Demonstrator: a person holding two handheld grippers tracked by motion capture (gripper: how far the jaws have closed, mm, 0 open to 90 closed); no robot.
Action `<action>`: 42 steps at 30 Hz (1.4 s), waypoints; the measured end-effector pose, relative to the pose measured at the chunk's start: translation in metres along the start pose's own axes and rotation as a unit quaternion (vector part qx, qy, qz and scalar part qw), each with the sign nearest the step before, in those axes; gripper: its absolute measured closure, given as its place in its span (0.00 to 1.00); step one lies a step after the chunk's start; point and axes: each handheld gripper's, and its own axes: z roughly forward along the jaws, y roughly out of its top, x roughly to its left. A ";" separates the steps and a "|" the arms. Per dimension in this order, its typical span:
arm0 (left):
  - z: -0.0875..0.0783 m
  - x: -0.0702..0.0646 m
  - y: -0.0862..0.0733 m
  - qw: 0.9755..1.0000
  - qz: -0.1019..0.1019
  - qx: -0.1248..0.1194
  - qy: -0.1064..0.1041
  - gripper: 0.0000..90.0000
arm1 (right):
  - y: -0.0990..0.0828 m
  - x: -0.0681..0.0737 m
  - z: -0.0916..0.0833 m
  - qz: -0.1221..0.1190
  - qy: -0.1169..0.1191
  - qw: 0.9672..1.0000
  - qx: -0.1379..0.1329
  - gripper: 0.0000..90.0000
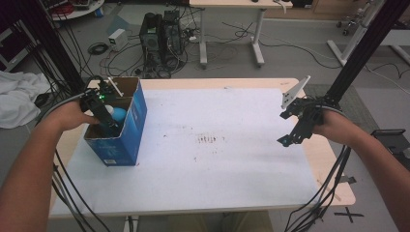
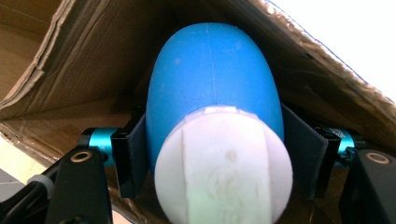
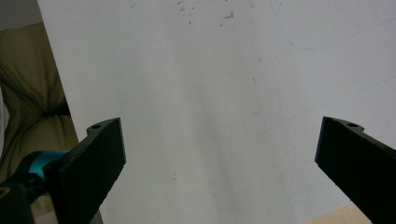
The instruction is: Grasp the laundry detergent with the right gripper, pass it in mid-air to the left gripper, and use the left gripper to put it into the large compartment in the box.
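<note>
Left gripper (image 1: 107, 117) down inside blue box (image 1: 137, 126), jaws flanking blue-white egg (image 2: 215, 135); grip unclear.

Box walls (image 2: 93, 56) tight around tongs (image 2: 219, 158)

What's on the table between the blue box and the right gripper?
Nothing but bare white table cover with small dark specks, between the blue box and right gripper, in the high view.

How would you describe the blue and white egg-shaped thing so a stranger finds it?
Start at the blue cardboard box standing open on the table's left side. The left gripper reaches into it, jaws either side of the smooth blue egg-shaped object with a white end, the one rounded plastic thing there.
</note>
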 end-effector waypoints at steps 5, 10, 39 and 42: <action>-0.001 -0.002 -0.004 0.999 -0.028 -0.031 0.002 0.36 | 0.001 0.000 0.001 -0.001 -0.001 1.000 0.000 0.01; -0.011 0.000 -0.006 0.999 -0.014 -0.030 0.006 0.36 | 0.001 0.000 0.002 -0.001 0.002 1.000 0.001 0.01; -0.080 -0.039 0.006 0.994 0.003 -0.104 0.030 0.33 | 0.000 0.006 -0.004 -0.015 -0.006 1.000 -0.012 0.01; -0.084 -0.047 0.015 0.994 0.019 -0.101 0.021 0.33 | 0.000 0.006 -0.005 -0.011 -0.008 1.000 -0.016 0.01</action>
